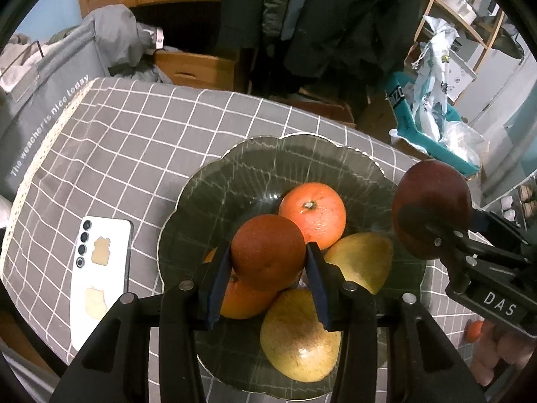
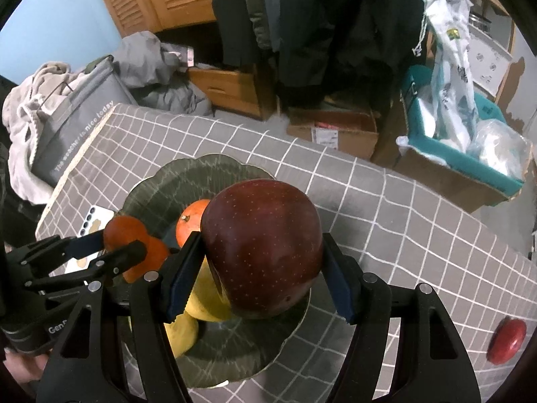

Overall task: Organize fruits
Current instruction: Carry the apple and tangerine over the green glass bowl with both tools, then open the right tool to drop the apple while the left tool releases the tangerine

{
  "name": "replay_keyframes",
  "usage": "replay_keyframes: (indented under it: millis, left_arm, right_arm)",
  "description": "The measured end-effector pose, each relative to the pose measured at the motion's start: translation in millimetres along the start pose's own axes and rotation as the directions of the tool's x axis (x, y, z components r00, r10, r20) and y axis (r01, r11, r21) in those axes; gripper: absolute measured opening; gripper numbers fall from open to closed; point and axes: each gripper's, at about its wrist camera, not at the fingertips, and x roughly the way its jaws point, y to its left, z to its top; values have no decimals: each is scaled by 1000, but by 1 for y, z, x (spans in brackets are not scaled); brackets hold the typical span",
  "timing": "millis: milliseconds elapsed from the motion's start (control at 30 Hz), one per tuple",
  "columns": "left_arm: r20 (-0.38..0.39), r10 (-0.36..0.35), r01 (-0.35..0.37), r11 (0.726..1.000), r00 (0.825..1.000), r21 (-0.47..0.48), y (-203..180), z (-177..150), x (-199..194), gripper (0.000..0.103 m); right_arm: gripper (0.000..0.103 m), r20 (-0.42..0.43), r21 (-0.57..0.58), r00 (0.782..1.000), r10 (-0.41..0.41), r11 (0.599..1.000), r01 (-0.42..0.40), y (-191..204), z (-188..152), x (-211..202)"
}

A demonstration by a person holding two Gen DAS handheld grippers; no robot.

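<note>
Left gripper (image 1: 268, 265) jaws pinching dark orange (image 1: 268, 252) just above fruit pile, likely for lowering onto it.
Right gripper (image 2: 260, 268) jaws pinching red apple (image 2: 261, 245), held over plate (image 1: 235, 171) edge (waiting turn, probably).
Plate holds bright orange (image 1: 312, 215), two yellow fruits (image 1: 298, 336); crowded, roll-off risk.
Phone (image 1: 100, 268) beside plate.
Red fruit (image 2: 506, 336) apart on tablecloth (image 1: 134, 127).

- Dim indoor light from above; colours look dull.
- A bright glint sits on the orange (image 1: 312, 215) ahead of the left claw (image 1: 267, 278).
- Fisheye bends the grid cloth (image 1: 134, 141); corners go black.
- Edges smear soft.
</note>
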Motion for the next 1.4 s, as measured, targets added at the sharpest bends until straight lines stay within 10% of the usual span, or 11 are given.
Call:
replay_keyframes:
  millis: [267, 933, 1400]
  left_arm:
    - [9, 1, -1, 1000, 1000, 3, 0, 2, 2, 65]
    - [19, 27, -27, 1000, 999, 0, 2, 2, -10, 71]
    - [82, 28, -28, 1000, 996, 2, -5, 1, -45, 79]
  right_arm:
    - [70, -35, -6, 999, 16, 1000, -17, 3, 1, 16]
    - [76, -5, -16, 1000, 17, 1000, -17, 3, 6, 3]
    - [76, 82, -49, 984, -160, 985, 165, -3, -1, -39]
